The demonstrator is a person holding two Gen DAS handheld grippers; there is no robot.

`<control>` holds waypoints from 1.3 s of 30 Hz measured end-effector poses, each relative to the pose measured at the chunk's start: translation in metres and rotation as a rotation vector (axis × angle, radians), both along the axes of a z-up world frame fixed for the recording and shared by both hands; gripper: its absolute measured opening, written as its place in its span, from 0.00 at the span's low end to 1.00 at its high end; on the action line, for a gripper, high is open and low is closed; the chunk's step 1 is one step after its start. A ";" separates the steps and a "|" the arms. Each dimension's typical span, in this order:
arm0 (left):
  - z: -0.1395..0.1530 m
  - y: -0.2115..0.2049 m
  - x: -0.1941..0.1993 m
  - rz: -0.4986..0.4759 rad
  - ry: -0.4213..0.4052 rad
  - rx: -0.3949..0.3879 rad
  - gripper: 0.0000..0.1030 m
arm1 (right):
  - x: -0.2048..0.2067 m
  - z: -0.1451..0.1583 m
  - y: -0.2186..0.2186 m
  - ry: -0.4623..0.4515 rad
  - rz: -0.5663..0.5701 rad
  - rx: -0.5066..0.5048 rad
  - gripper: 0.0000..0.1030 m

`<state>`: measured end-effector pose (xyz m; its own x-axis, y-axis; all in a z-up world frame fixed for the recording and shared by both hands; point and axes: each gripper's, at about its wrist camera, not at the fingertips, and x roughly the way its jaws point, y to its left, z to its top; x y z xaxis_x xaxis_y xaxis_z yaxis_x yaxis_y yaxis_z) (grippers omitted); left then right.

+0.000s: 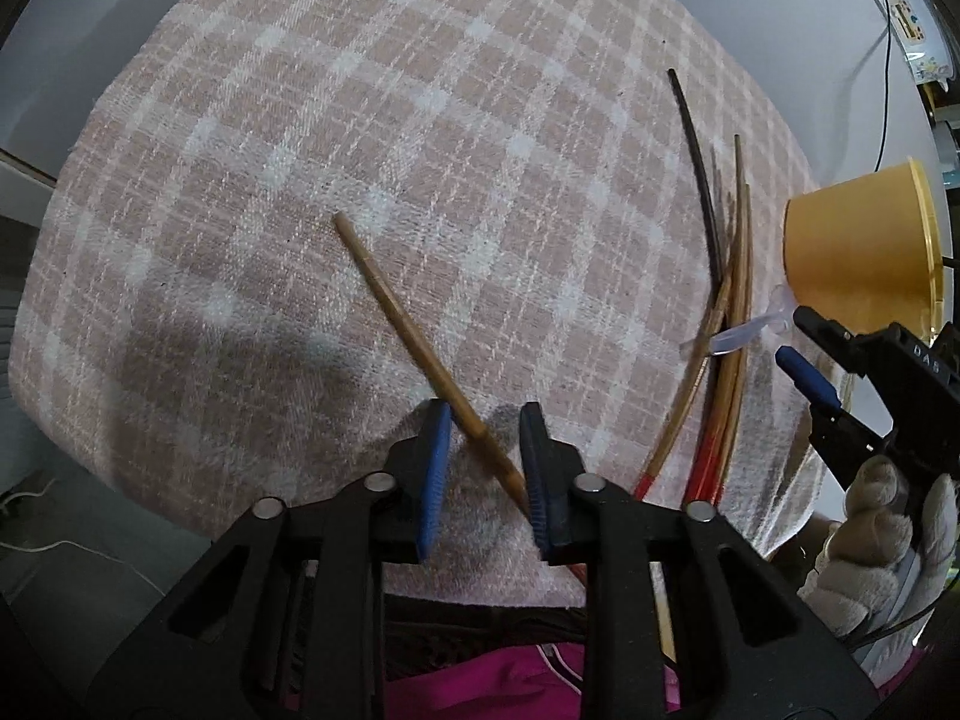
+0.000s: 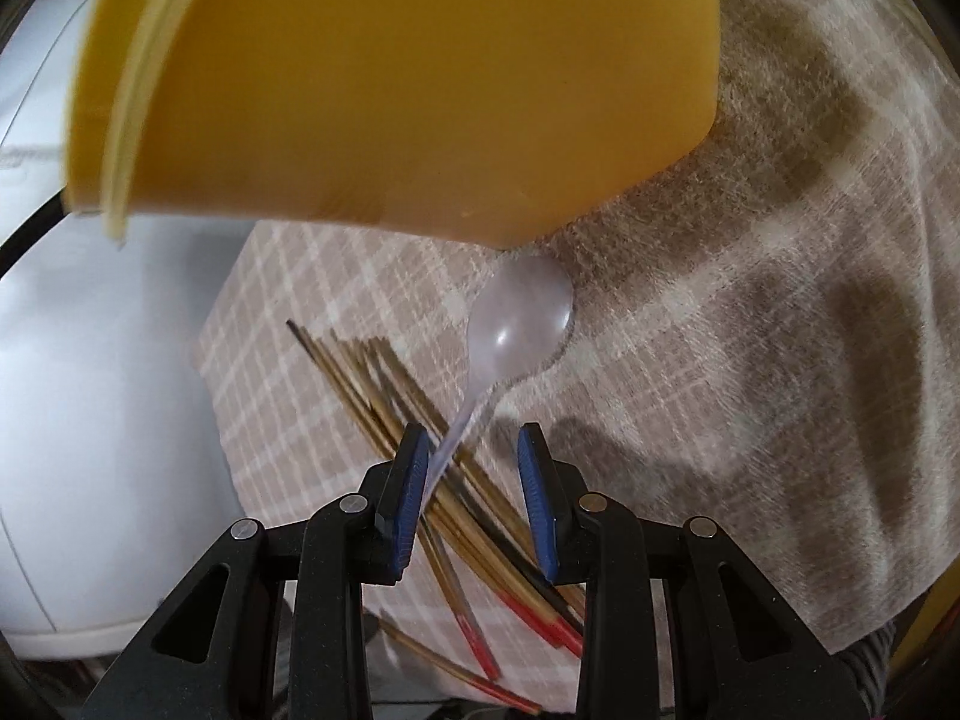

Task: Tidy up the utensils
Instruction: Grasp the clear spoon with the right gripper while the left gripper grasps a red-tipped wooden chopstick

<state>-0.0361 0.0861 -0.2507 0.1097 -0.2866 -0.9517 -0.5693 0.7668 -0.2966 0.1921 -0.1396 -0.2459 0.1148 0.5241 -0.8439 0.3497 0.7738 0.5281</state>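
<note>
We find the left gripper (image 1: 483, 468) straddling 1 chopstick (image 1: 408, 336), pads not clamped on it. The right gripper (image 2: 474, 498) stands released beside a clear spoon (image 2: 519, 315) below the yellow cup (image 2: 420, 90).

A: Describe the left gripper (image 1: 486, 468).

B: Black plastic frame with triangular cut-outs, round silver pivot pins, and ribbed blue pads (image 1: 435, 474) lining the inner faces.

A: And the right gripper (image 2: 471, 498)?

B: Same build. From the left wrist view, white lettering shows on its black body, gripped by a hand (image 1: 882, 546) wearing a light knitted glove. A magenta garment (image 1: 480, 684) shows below.
</note>
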 end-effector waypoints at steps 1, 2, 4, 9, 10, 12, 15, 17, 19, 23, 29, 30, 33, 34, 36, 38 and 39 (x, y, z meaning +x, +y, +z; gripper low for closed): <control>-0.002 0.000 0.000 0.000 0.000 0.002 0.15 | 0.002 -0.002 0.000 0.004 -0.016 -0.003 0.28; -0.002 0.002 -0.002 0.002 -0.003 0.001 0.13 | 0.003 -0.004 0.002 0.006 -0.023 -0.006 0.28; -0.002 0.004 -0.003 0.001 -0.009 -0.001 0.13 | 0.006 -0.006 0.003 0.012 -0.039 -0.015 0.28; 0.000 0.015 -0.003 -0.014 -0.021 0.016 0.13 | 0.008 -0.006 0.009 0.009 -0.039 -0.032 0.28; 0.000 0.016 -0.003 -0.017 -0.024 0.021 0.13 | 0.007 -0.006 0.007 0.008 -0.041 -0.040 0.28; 0.002 0.016 0.002 -0.022 -0.027 0.028 0.12 | 0.005 -0.008 0.011 0.008 -0.044 -0.045 0.28; 0.003 0.015 0.012 -0.036 -0.036 0.042 0.11 | 0.003 -0.011 0.019 0.008 -0.033 -0.062 0.28; 0.004 0.015 0.018 -0.044 -0.041 0.053 0.11 | 0.002 -0.013 0.021 0.010 -0.024 -0.078 0.28; 0.006 0.014 0.025 -0.056 -0.048 0.066 0.10 | 0.002 -0.014 0.021 0.010 -0.013 -0.085 0.21; 0.009 0.014 0.038 -0.084 -0.062 0.090 0.07 | 0.001 -0.014 0.018 -0.005 0.017 -0.081 0.09; 0.012 0.008 0.065 -0.139 -0.079 0.114 0.06 | -0.003 -0.010 -0.001 -0.011 0.050 -0.093 0.06; 0.012 0.007 0.070 -0.152 -0.084 0.114 0.06 | -0.004 -0.010 -0.004 -0.011 0.060 -0.090 0.05; 0.013 0.002 0.083 -0.188 -0.092 0.123 0.06 | -0.005 -0.006 -0.010 -0.029 0.118 -0.117 0.04; 0.014 -0.001 0.088 -0.191 -0.090 0.128 0.06 | -0.006 -0.004 -0.013 -0.037 0.141 -0.132 0.04; 0.012 -0.002 0.100 -0.183 -0.063 0.136 0.09 | -0.008 -0.002 -0.017 -0.045 0.185 -0.156 0.04; 0.011 -0.003 0.112 -0.169 -0.042 0.121 0.11 | -0.008 -0.003 -0.021 -0.038 0.223 -0.151 0.04; 0.010 -0.002 0.115 -0.167 -0.038 0.121 0.11 | -0.008 -0.004 -0.023 -0.032 0.243 -0.145 0.04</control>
<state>0.0794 0.0844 -0.2406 0.1071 -0.1879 -0.9763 -0.4216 0.8808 -0.2157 0.1839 -0.1622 -0.2494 0.0286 0.4140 -0.9098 0.1295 0.9010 0.4141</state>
